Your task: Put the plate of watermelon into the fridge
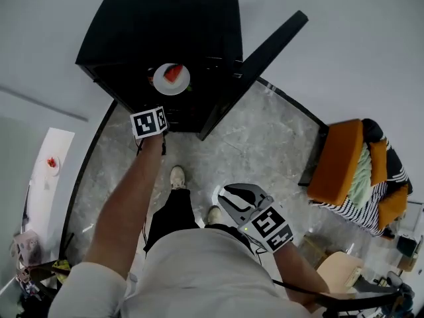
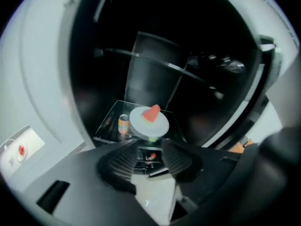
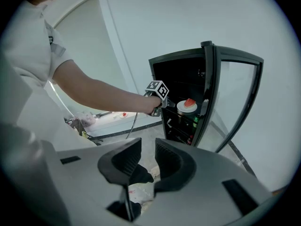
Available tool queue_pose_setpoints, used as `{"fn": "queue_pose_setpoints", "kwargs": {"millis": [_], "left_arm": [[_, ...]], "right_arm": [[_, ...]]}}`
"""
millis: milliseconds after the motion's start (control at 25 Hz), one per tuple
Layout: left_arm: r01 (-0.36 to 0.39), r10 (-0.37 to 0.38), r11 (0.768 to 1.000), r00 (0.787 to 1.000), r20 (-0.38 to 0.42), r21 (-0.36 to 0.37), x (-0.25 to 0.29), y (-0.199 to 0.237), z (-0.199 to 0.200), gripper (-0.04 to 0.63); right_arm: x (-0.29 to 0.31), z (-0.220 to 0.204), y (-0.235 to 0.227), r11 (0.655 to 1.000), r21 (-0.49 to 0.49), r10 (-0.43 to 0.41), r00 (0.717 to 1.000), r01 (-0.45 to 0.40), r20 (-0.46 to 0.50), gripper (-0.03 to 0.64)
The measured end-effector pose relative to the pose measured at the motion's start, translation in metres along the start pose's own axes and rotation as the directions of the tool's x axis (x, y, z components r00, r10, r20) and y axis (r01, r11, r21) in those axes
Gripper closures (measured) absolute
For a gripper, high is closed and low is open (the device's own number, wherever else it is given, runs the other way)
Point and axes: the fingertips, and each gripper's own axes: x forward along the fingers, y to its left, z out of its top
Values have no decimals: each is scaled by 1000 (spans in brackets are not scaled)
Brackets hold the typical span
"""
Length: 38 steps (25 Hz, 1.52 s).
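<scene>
In the head view the white plate (image 1: 171,79) with its slice of watermelon (image 1: 173,73) already sits inside the dark fridge (image 1: 159,18), whose door (image 1: 258,65) stands swung open to the right. The left gripper (image 1: 151,121) hovers just in front of the plate, and the right gripper (image 1: 232,197) hangs low, near the person's waist, well apart from the fridge. In the left gripper view the jaws are spread with nothing between them. The plate (image 2: 149,122) lies beyond the tips, not touching them, on a glass shelf (image 2: 109,121) beside 1 orange can (image 2: 123,124). It seems close to the shelf's front edge, so the left gripper (image 2: 149,157) is best drawn straight back and level, jaws kept wide, clear of the rim. A gentle nudge deeper may be wise before the door is shut. In the right gripper view the right gripper (image 3: 145,161) is also parted and empty, pointing at the open door (image 3: 235,98); it looks the freer tool for closing it, slowly, so the plate (image 3: 187,106) does not slide.
</scene>
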Motion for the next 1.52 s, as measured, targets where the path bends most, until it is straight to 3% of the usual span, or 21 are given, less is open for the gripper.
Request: {"fn": "queue_pose_setpoints", "kwargs": {"millis": [200, 440, 600, 760, 920, 1000, 1080, 1280, 1520], "left_arm": [[21, -22, 1000, 999, 29, 14, -74, -23, -38, 571], [125, -125, 992, 991, 40, -12, -170, -64, -108, 583], [242, -242, 970, 970, 22, -15, -231, -104, -152, 583], [373, -374, 928, 928, -4, -3, -293, -139, -185, 583], [544, -544, 839, 839, 16, -25, -356, -168, -208, 583], [601, -601, 799, 799, 0, 9, -387, -172, -218, 583], [636, -636, 770, 772, -24, 55, -418, -167, -228, 583], [670, -672, 727, 739, -47, 150, -487, -129, -250, 583], [687, -690, 707, 722, -46, 165, -548, -66, -280, 583]], "right_arm": [[-39, -36, 22, 999, -47, 17, 999, -15, 33, 537], [-74, -87, 40, 997, -61, 50, 996, -46, 68, 576], [-87, -107, 52, 995, -80, 56, 997, -51, 60, 583], [-92, -109, 77, 993, -102, 62, 995, -54, 79, 584], [-90, -105, 107, 992, -114, 57, 993, -45, 101, 584], [-84, -98, 127, 992, -123, 56, 992, -42, 113, 586], [-76, -91, 152, 990, -132, 57, 991, -41, 122, 588], [-55, -84, 219, 990, -138, 42, 990, -22, 137, 592], [-28, -76, 303, 991, -137, 26, 986, -4, 162, 597]]}}
